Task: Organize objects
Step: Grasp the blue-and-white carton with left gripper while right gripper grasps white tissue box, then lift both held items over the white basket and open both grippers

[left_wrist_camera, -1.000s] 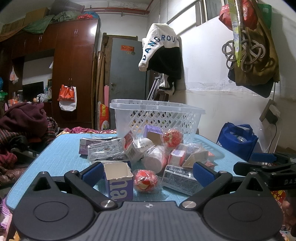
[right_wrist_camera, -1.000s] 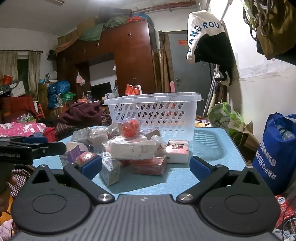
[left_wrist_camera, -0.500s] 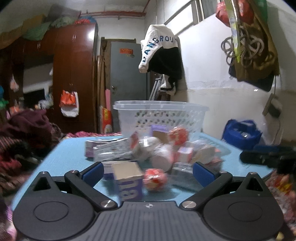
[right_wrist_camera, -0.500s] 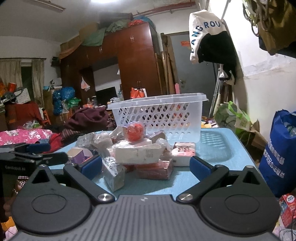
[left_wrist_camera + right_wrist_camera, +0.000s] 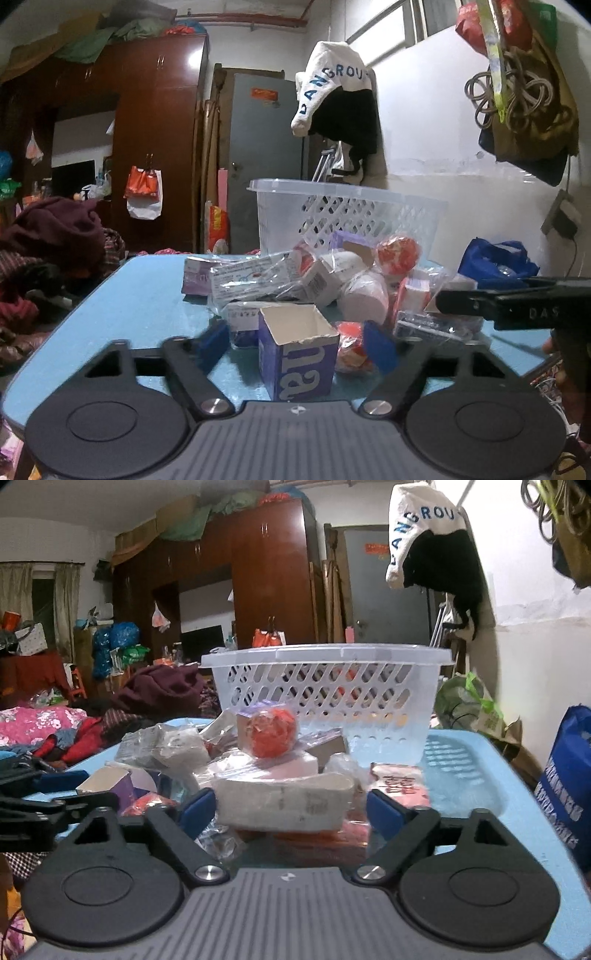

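— Since the earlier frame both our hands have pushed in toward the pile, and both sets of jaws have just been closing. Left wrist view first?

— Yes. On the left gripper (image 5: 297, 343) the blue fingers (image 5: 212, 341) have come in from wide to a middling gap, and the open-topped purple carton (image 5: 297, 349) stands upright straight ahead, right between them. We can't see the pads pressing its sides yet; a sliver of blue worktop (image 5: 147, 291) still shows on the left side.

— And its axis?

— It is vertical, mouth up, with one corner turned toward us, so the fingers would close on slanted faces. A red wrapped ball (image 5: 351, 343) lies just beside it on the right, close to the right finger.

— Now the right wrist view.

— The right gripper (image 5: 291, 808) is narrower than it was but still fairly wide. A white wrapped pack (image 5: 282, 803) lies flat between the fingers (image 5: 195, 806), its long axis running straight across the gap from finger to finger. We judge that awkward, since the pads would meet its short ends.

— Does it touch?

— We cannot tell; the pads sit just at its ends. The white basket (image 5: 325, 686) stands behind the pile, dead ahead, with nothing plainly inside that we can make out.
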Demonstrator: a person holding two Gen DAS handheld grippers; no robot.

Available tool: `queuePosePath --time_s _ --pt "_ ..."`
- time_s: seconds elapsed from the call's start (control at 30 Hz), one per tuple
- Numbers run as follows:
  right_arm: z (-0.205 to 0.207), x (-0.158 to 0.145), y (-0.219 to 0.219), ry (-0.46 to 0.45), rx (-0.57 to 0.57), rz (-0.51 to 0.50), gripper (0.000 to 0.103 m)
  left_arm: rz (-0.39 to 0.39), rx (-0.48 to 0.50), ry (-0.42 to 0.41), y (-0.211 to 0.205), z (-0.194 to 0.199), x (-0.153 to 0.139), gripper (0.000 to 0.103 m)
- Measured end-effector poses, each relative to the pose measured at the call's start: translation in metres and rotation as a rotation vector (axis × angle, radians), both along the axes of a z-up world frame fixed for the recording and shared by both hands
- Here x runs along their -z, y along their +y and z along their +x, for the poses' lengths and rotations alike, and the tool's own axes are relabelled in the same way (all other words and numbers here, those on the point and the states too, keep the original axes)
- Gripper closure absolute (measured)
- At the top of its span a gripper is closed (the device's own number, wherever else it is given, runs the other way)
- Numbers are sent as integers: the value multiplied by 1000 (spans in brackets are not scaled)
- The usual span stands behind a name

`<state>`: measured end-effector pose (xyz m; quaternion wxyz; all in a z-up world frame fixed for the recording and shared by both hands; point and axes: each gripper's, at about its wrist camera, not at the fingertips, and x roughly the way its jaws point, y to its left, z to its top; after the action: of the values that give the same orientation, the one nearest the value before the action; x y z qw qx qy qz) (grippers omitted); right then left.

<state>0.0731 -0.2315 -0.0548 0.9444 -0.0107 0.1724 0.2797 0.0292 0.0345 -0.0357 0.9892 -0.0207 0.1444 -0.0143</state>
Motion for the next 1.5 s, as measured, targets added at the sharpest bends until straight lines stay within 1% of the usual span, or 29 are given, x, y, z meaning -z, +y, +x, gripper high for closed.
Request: queuePosePath --time_s 0.03,0.07,0.23,0.33,0.4,0.47,0.57,0.63,0.7,0.77,0.87,0.9,0.93,0.97,1.0,1.07,1.13,1.17,1.23,1.27,1.3,1.33,1.37,1.4,1.47,1.5 --pt "1 1 0 8 -3 -6 25 -2 1 6 0 3 1 43" --pt "1 2 0 13 -9 -9 25 -1 7 12 0 6 3 51" --pt "-2 -1 -9 12 -19 17 26 36 10 -10 -5 5 4 55" --pt "-8 -6 -16 -7 -17 42 26 18 26 -30 -2 0 3 57" --pt "-14 -12 -22 -26 -15 55 26 25 34 -54 -2 -6 -1 57" --pt "-18 -18 -27 -42 -8 68 26 30 36 -80 -2 -12 -6 57" --pt "-17 -30 -35 -55 -14 102 26 12 44 -109 0 -15 -17 57" --pt "-13 -41 -35 -79 -11 101 26 1 49 -130 2 -14 -29 57" --pt "-6 -59 -34 -112 -8 90 26 -19 57 -153 6 -8 -47 57" --pt "10 -83 -29 -133 -13 86 26 -47 64 -185 11 3 -72 57" --pt "46 -115 -15 -148 24 31 26 -94 84 -204 17 39 -117 57" --pt "64 -125 -8 -135 38 6 26 -98 87 -191 17 59 -134 57" --pt "82 -131 -2 -102 43 -16 26 -113 90 -161 17 79 -144 57" --pt "104 -137 5 -53 33 -26 26 -138 98 -122 18 103 -154 57" --pt "123 -140 10 -8 24 -35 26 -147 106 -79 17 125 -160 57" --pt "158 -141 24 69 34 -85 26 -164 95 14 16 172 -163 57" --pt "181 -133 38 125 42 -165 26 -177 80 126 16 215 -155 57" --pt "190 -126 45 150 39 -192 25 -198 79 166 17 230 -148 57" --pt "196 -117 51 163 42 -220 25 -231 83 217 20 250 -136 56" --pt "196 -114 52 155 50 -228 22 -247 89 233 21 256 -130 54" --pt "191 -114 53 141 58 -228 18 -252 95 241 23 258 -126 44" --pt "184 -115 50 122 55 -222 7 -250 88 245 24 258 -124 35" --pt "174 -117 47 98 44 -212 0 -246 70 236 28 252 -125 19" --pt "161 -120 41 65 34 -195 0 -234 53 214 28 244 -125 16" --pt "135 -121 21 15 20 -142 0 -220 61 162 29 219 -128 16" --pt "118 -117 9 -4 12 -101 0 -220 71 132 32 198 -127 16"
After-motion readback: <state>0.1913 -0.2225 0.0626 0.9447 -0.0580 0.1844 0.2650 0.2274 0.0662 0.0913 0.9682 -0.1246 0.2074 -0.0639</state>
